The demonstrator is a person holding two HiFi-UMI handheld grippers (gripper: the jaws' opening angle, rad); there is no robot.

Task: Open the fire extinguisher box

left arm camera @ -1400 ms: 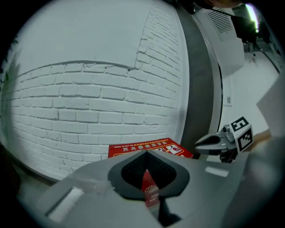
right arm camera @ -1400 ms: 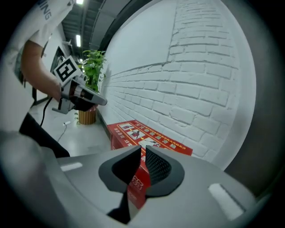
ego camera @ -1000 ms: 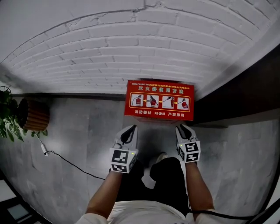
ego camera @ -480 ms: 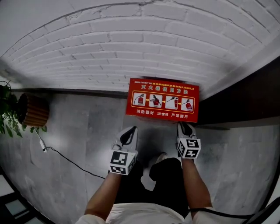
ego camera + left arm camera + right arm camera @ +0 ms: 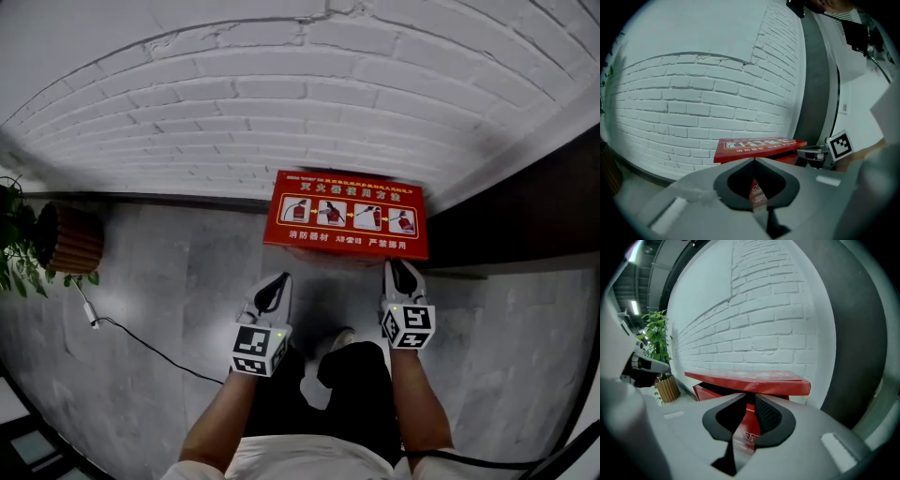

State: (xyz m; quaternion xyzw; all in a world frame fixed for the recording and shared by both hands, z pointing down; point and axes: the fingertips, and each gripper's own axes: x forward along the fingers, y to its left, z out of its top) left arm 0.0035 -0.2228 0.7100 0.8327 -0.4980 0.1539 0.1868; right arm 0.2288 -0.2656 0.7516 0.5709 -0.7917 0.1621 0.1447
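The red fire extinguisher box (image 5: pixel 347 214) stands on the floor against a white brick wall, its lid printed with instruction pictures. In the right gripper view the lid (image 5: pixel 750 379) sits raised, with a dark gap showing between it and the box body (image 5: pixel 705 391). My right gripper (image 5: pixel 397 268) reaches under the lid's front edge near the right corner, jaws a narrow gap apart with nothing between them. My left gripper (image 5: pixel 277 281) hangs short of the box's left front, jaws shut and empty. The box lid (image 5: pixel 759 145) lies ahead of the left gripper (image 5: pixel 753 160).
A wicker plant pot (image 5: pixel 70 242) with green leaves (image 5: pixel 13 246) stands at the left by the wall. A thin cable (image 5: pixel 141 343) runs across the grey floor. A dark wall panel (image 5: pixel 525 192) adjoins the box on the right. The person's legs (image 5: pixel 352 375) are below the grippers.
The right gripper has moved forward to the lid's front edge, and the lid looks lifted and larger in view. The left gripper has stayed nearly still.
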